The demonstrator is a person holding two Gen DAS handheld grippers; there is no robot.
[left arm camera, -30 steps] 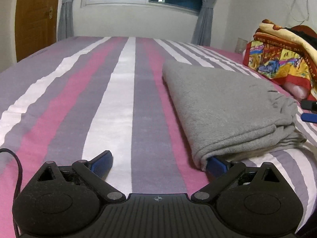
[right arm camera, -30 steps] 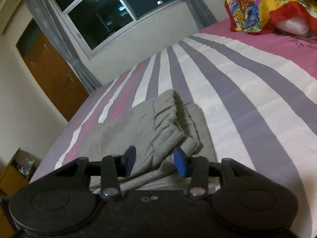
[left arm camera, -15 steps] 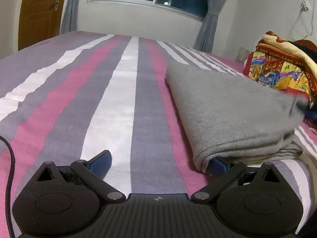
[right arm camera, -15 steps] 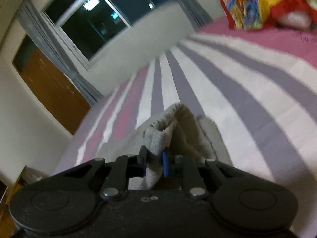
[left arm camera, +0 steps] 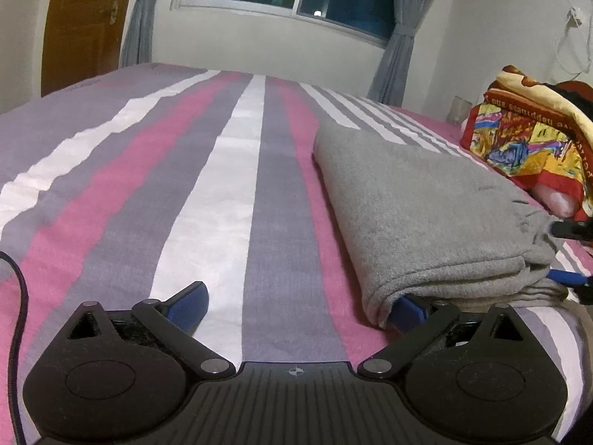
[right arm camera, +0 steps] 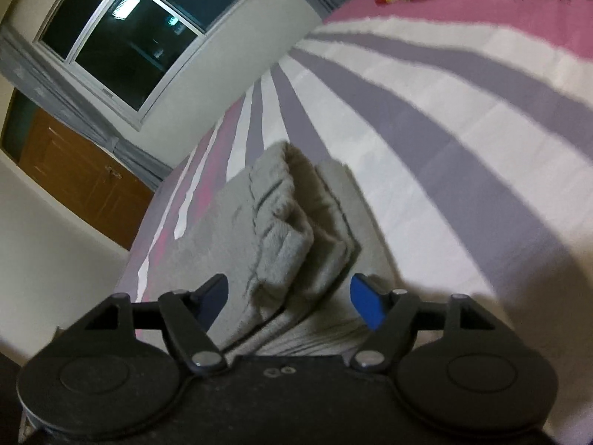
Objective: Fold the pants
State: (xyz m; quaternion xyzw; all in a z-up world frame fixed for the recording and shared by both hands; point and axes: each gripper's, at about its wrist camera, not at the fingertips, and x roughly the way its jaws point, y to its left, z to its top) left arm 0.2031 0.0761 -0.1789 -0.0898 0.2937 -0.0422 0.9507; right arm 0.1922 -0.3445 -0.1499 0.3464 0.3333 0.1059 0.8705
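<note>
Folding looked nearly finished: the soft grey fleece pants [left arm camera: 426, 215] lay stacked on the pink-and-purple striped bedsheet [left arm camera: 222, 185]. Left gripper [left arm camera: 296, 302] and right gripper [right arm camera: 289, 296] both gaped wide, holding nothing; only tidying seemed left.

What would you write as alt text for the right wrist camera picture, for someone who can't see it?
Folded grey pants lie on a bed with a striped sheet in pink, white and purple, their bunched waistband sitting between the open blue-tipped fingers of the right gripper. Behind are a dark window, grey curtains and a wooden door.
</note>
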